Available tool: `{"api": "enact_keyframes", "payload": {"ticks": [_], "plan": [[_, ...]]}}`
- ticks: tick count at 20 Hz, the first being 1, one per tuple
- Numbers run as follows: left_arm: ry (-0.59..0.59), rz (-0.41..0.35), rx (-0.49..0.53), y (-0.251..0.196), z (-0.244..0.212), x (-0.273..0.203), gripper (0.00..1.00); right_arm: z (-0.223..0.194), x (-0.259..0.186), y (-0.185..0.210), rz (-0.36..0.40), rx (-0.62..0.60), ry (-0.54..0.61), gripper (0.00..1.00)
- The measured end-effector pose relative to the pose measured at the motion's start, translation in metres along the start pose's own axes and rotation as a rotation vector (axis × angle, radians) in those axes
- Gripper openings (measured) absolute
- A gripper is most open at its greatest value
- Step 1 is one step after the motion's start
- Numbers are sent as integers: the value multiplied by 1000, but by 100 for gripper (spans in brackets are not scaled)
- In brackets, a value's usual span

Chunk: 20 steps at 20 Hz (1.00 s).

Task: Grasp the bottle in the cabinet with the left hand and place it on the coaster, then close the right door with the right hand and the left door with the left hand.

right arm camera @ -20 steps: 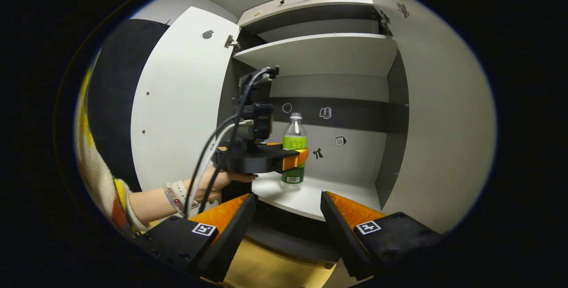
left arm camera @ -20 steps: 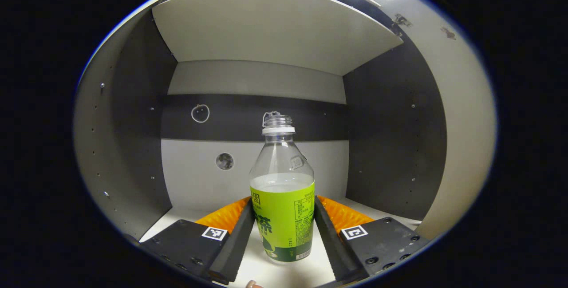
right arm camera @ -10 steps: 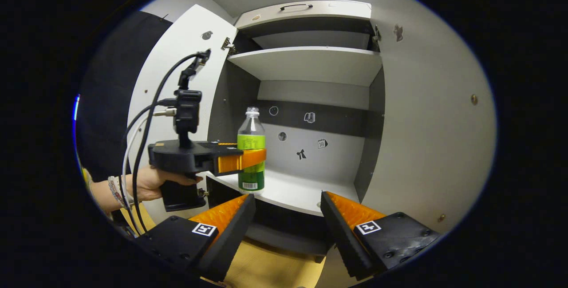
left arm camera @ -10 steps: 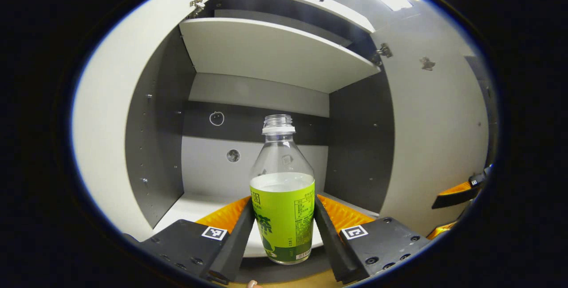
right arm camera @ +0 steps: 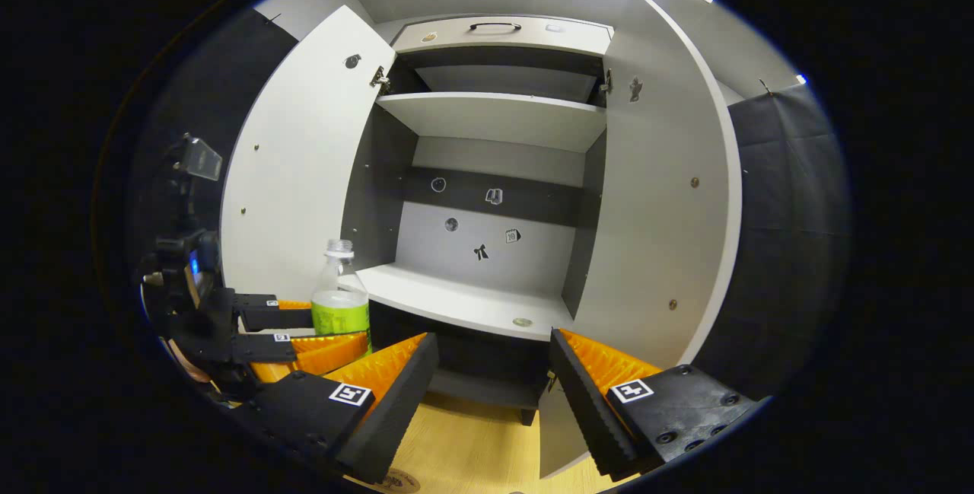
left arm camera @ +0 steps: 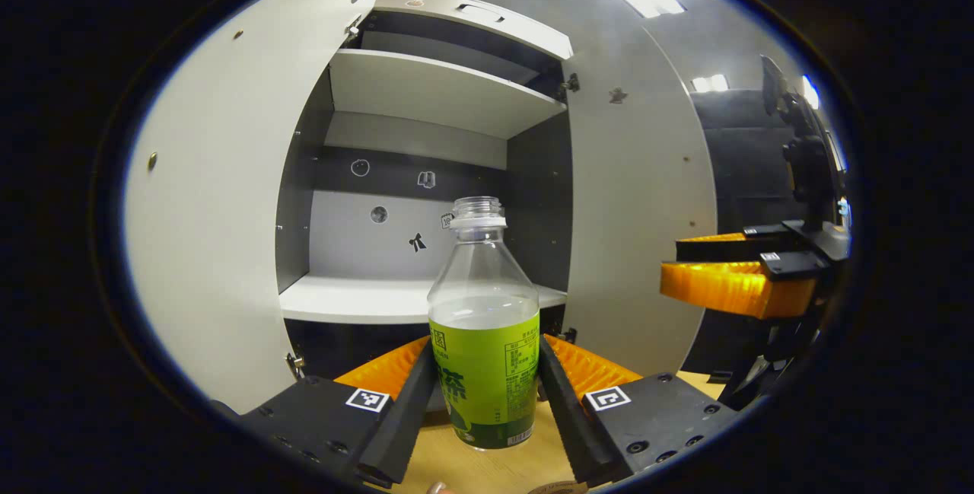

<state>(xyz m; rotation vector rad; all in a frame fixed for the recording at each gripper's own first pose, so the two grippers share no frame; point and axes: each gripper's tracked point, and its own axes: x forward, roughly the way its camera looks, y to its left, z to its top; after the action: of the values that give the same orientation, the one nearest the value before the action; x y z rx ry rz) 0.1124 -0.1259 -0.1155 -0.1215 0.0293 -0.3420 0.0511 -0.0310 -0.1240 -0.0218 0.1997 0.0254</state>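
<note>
A clear bottle (left arm camera: 484, 342) with a green label and no cap stands upright between the fingers of my left gripper (left arm camera: 484, 403), which is shut on it. It hangs just over the wooden table (left arm camera: 472, 467), in front of the cabinet and outside it. In the right gripper view the same bottle (right arm camera: 340, 304) and left gripper (right arm camera: 346, 330) sit low at the left. My right gripper (right arm camera: 494, 395) is open and holds nothing, facing the cabinet. A round brown coaster edge (right arm camera: 396, 481) peeks in at the bottom.
Both cabinet doors stand wide open: the left door (right arm camera: 297, 174) and the right door (right arm camera: 654, 212). The lower shelf (right arm camera: 456, 300) is bare apart from a small disc (right arm camera: 522, 322). The right gripper (left arm camera: 673, 269) hovers right of the bottle.
My left gripper has drawn the bottle out of the cabinet, back and down toward the table. The right gripper has backed away, so more of the cabinet shows.
</note>
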Motion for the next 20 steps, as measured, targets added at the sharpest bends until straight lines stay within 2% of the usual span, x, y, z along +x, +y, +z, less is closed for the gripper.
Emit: {"api": "enact_keyframes", "payload": {"ticks": [6, 10, 15, 20], "plan": [[13, -96, 44, -67, -73, -41, 78, -31, -29, 6, -18, 5, 60, 98], [46, -122, 23, -91, -128, -41, 78, -39, -34, -1, -42, -54, 13, 98], [76, -97, 12, -94, -186, -36, 79, -66, -37, -5, -29, -170, 5, 98], [94, -120, 2, -103, -223, -45, 79, -88, -34, 6, 16, -180, 28, 98]]}}
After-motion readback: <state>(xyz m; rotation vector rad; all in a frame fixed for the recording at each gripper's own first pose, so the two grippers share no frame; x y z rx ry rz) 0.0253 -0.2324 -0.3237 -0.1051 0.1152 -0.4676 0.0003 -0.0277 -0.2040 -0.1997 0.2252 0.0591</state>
